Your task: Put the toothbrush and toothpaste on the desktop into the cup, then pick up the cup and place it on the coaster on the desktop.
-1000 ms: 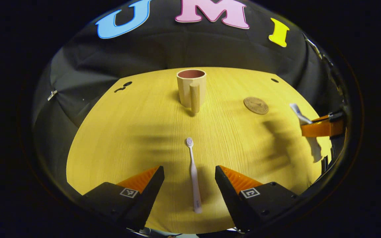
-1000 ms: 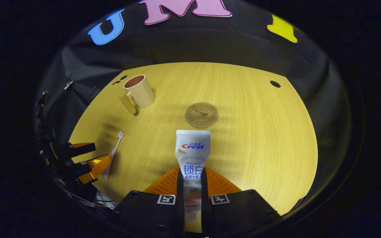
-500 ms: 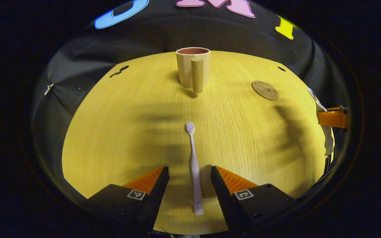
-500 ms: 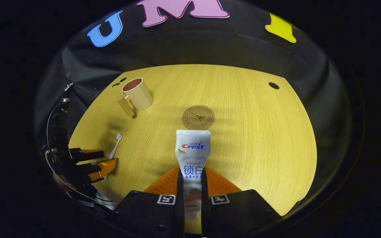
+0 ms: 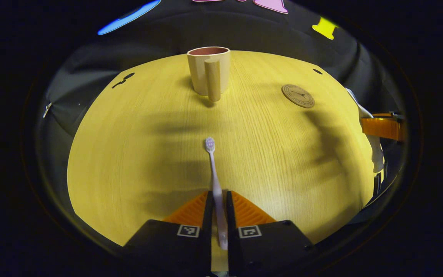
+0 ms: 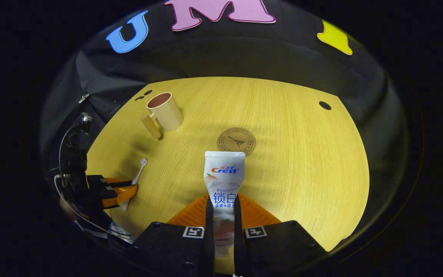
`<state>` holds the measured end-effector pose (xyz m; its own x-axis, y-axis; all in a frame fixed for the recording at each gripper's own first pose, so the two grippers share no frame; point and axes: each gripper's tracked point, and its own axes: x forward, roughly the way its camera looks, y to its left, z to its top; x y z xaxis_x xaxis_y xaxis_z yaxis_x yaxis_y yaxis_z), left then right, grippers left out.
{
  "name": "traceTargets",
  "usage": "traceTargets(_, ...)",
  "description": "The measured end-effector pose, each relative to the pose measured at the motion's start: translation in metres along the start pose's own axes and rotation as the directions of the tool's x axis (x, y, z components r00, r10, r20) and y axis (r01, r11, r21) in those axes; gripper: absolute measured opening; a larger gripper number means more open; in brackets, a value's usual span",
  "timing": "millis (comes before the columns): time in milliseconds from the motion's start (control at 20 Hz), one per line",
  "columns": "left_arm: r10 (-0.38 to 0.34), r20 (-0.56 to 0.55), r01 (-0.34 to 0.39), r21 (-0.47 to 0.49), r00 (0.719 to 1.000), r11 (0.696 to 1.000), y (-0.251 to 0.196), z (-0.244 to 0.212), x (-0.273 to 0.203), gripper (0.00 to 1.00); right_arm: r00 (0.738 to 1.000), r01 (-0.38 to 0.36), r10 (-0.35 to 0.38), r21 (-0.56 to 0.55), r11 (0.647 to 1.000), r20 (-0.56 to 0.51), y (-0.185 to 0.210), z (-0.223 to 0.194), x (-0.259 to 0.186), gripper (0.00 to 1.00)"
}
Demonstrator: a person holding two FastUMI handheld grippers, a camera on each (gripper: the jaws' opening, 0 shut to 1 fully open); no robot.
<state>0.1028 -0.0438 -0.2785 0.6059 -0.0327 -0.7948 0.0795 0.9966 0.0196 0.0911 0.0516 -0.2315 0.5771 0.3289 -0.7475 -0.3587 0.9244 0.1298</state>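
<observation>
Left gripper (image 5: 217, 204) at the bottom centre of the left gripper view, jaws clamped on the handle of the toothbrush (image 5: 214, 173), bristle head pointing up the frame toward the cup (image 5: 209, 71). Cup upright at the top centre on the yellow desktop (image 5: 129, 154), handle facing the camera, nothing visible inside. Coaster (image 5: 298, 95) flat at the upper right, well apart from the cup. Right gripper (image 5: 383, 129) at the far right edge, orange finger around a white tube, probably the toothpaste though stretched by the lens there. In the right gripper view, right gripper (image 6: 224, 215) at the bottom centre, jaws pressed together on the toothpaste (image 6: 223, 181), flat crimped end up the frame, just below the coaster (image 6: 236, 141). Cup (image 6: 164, 112) at the upper left. Left gripper (image 6: 123, 190) at the lower left edge, closed on the toothbrush (image 6: 139, 173), head angled toward the cup. Small dark hole (image 6: 324, 105) in the desktop (image 6: 302, 173) at the upper right.
</observation>
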Motion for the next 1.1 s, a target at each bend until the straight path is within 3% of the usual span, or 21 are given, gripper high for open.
traceTargets(50, 0.001, -0.002, -0.001, 0.0, 1.0, 1.0, 0.0, 0.001, -0.001, 0.15, 1.0, -0.005, 0.005, -0.004, 1.0, 0.007, 0.001, 0.007, 0.001, 0.24)
traceTargets(250, -0.014, 0.002, 0.014, -0.021, 1.0, 1.0, -0.001, 0.003, -0.001, 0.07, 0.999, -0.015, 0.017, -0.031, 0.999, 0.05, 0.005, 0.038, 0.002, 0.23)
traceTargets(750, -0.041, 0.057, 0.045, -0.061, 0.997, 0.997, -0.005, 0.002, -0.014, 0.07, 0.979, -0.052, 0.081, -0.155, 0.987, 0.188, 0.039, 0.129, 0.014, 0.23)
traceTargets(1100, -0.109, 0.134, 0.121, -0.089, 0.985, 0.989, -0.008, 0.016, -0.04, 0.06, 0.955, -0.09, 0.144, -0.206, 0.974, 0.261, 0.084, 0.186, 0.03, 0.23)
